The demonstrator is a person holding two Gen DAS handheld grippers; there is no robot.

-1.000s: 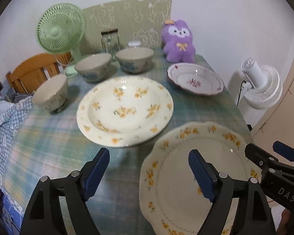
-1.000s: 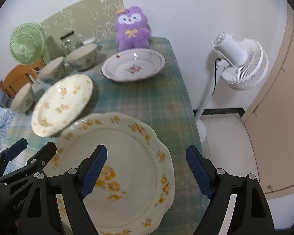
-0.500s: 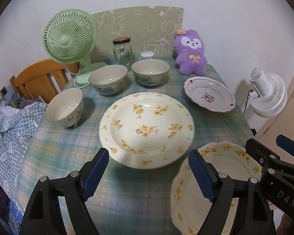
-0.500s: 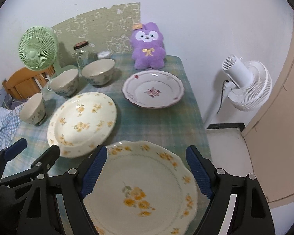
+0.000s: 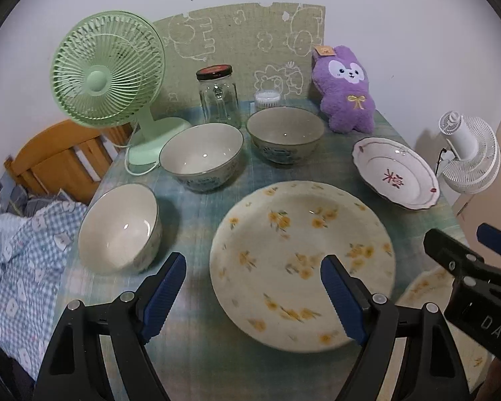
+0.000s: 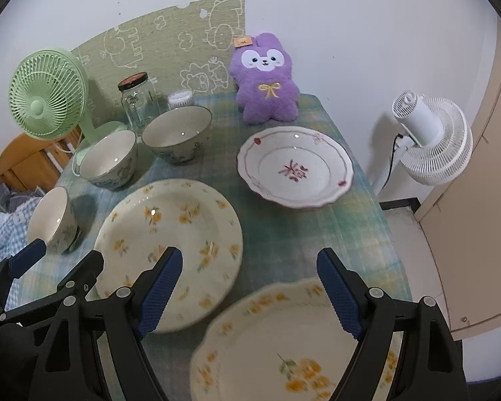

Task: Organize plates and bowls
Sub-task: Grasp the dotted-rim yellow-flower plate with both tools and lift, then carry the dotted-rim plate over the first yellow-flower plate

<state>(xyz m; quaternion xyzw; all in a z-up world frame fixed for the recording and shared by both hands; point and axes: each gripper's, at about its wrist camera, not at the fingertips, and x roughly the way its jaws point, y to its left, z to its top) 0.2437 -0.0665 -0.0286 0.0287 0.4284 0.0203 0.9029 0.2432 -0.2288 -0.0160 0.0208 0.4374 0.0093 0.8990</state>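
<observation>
— How many dishes did you count?

— I saw three plates and three bowls on the surface (image 6: 357, 230). The round yellow-flowered plate (image 5: 300, 260) lay in the middle, the scalloped yellow-flowered plate (image 6: 284, 344) nearest me, the red-patterned plate (image 6: 295, 167) toward the far right. The three bowls ran along the left: one (image 5: 118, 227) near the edge, a second (image 5: 202, 155) and a third (image 5: 285, 133) farther back.

— And your fingers?

— Both pairs stood wide apart, holding nothing: the left gripper (image 5: 254, 297) over the round plate's near edge, the right gripper (image 6: 250, 292) over the scalloped one.

— Anything else?

— Two fans, one green (image 5: 107, 70) and one white (image 6: 431, 140); one jar (image 5: 218, 95); one purple plush (image 6: 267, 78).
</observation>
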